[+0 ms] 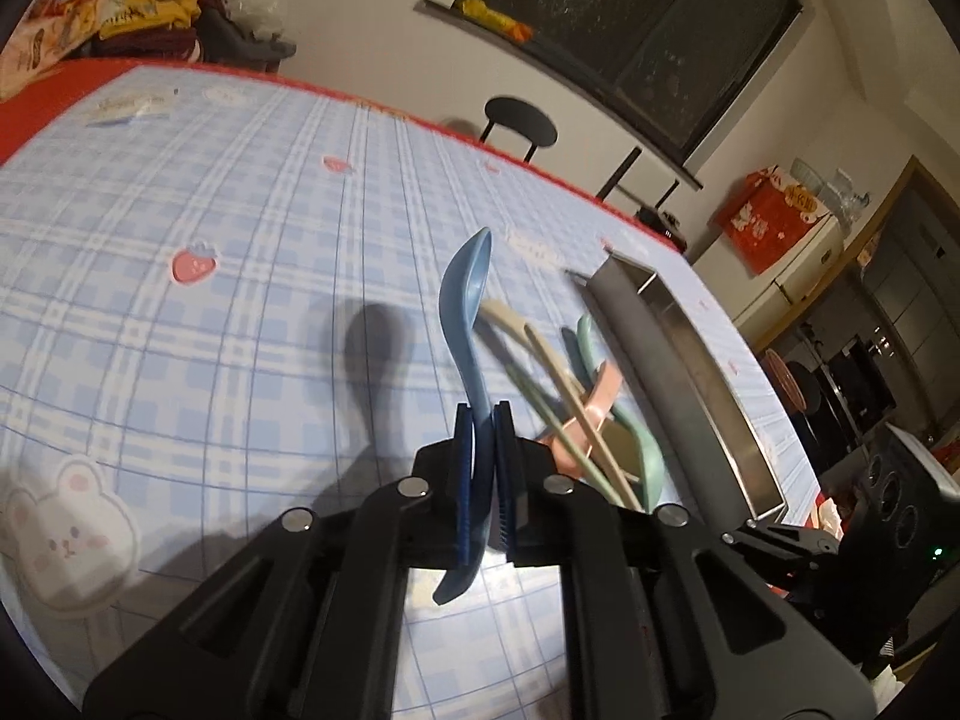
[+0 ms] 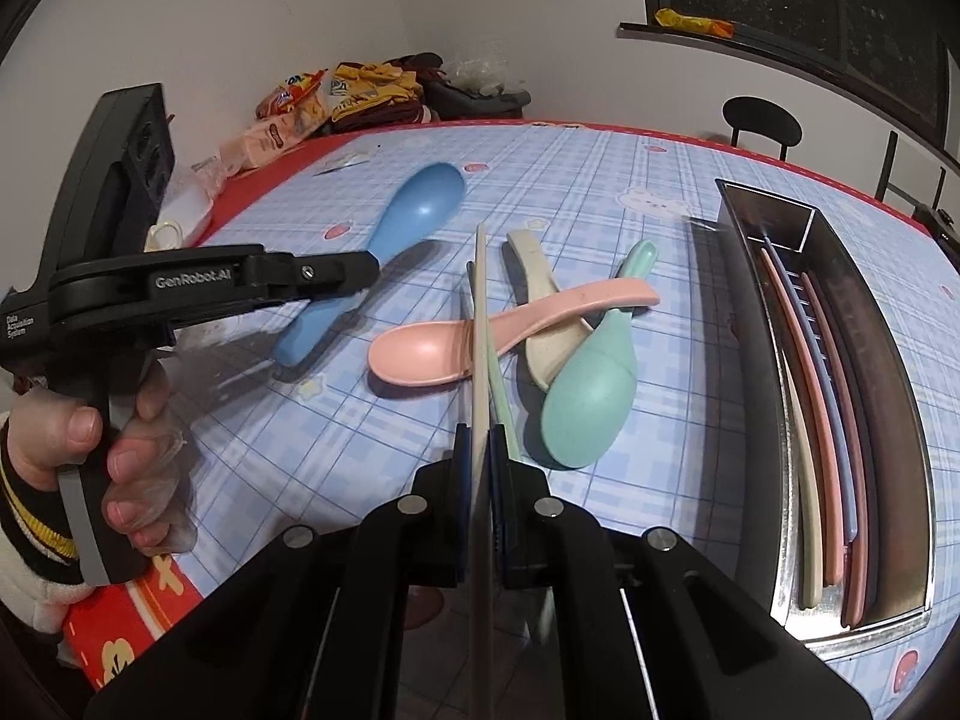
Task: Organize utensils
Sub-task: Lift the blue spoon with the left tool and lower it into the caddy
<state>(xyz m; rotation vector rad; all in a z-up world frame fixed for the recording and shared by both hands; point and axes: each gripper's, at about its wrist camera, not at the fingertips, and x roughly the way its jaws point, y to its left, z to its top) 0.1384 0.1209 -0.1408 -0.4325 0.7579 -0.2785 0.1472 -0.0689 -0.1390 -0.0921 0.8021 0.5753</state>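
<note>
Left wrist view, left tongs [image 1: 483,414] clamped on blue spoon [image 1: 465,300], right tongs [image 2: 480,435] gripping chopstick [image 2: 481,324]

A beige chopstick [image 2: 481,324] is clamped in the right gripper [image 2: 480,450]; the blue spoon [image 2: 384,252] is gripped by the left gripper [image 2: 354,270]; pink [image 2: 480,336], cream [image 2: 534,282] and green [image 2: 591,396] spoons are piled beside the steel tray [image 2: 894,372].

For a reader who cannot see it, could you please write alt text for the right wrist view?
The right gripper is shut on a pale chopstick above a blue checked tablecloth, where pink, cream and green spoons lie crossed. To the left, the left gripper clamps a blue spoon; at right, a steel tray holds chopsticks.
</note>
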